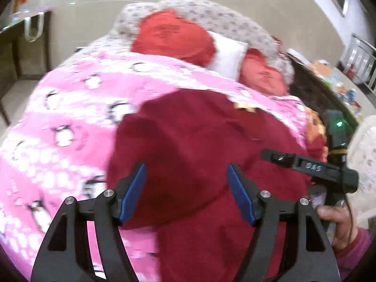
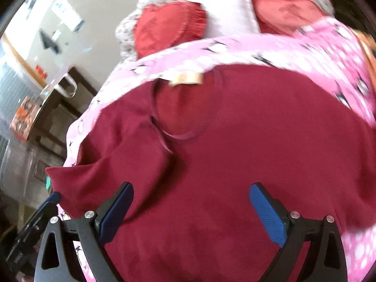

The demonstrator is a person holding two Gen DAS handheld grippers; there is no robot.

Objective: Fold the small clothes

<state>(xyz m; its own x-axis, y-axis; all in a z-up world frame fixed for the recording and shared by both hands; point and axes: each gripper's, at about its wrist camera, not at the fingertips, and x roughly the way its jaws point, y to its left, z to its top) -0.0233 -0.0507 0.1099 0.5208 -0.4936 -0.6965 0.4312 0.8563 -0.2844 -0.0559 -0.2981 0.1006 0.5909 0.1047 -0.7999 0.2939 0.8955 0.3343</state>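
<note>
1. The maroon shirt (image 2: 235, 145) lies spread on the pink penguin blanket (image 1: 65, 108) covering the bed, neckline (image 2: 181, 127) up and a pale label (image 2: 188, 78) at the collar's far edge.
2. In the right wrist view one sleeve (image 2: 98, 164) of the shirt runs off to the left, rumpled, with a fold beside the neckline; the rest of the body looks fairly flat.
3. The right claw (image 2: 191, 213) stands wide, its blue pads (image 2: 268, 218) apart over the shirt's lower body, gripping nothing. Whether the pads touch the cloth cannot be told.
4. The left claw (image 1: 186, 195) is also wide and holds nothing; its pads (image 1: 134, 192) frame the shirt's near part, at the shirt's left edge where it meets the blanket.
5. From the left wrist view the right claw's black body (image 1: 312, 169) shows at the shirt's right side, with a green light (image 1: 339, 124) on it and the person's hand (image 1: 338, 221) on its handle.
6. Beyond the shirt, at the head of the bed, lie two red cushions (image 1: 174, 37) (image 1: 263, 72) with a white pillow (image 1: 228, 54) between them, all on a pale patterned quilt (image 1: 218, 16).
7. Left of the bed stands a dark bench (image 2: 54, 108) with a white bag (image 1: 33, 28) hanging at its edge and an orange box (image 2: 23, 117) on it.
8. Right of the bed is a white lattice basket (image 1: 364, 155); its contents cannot be made out.
</note>
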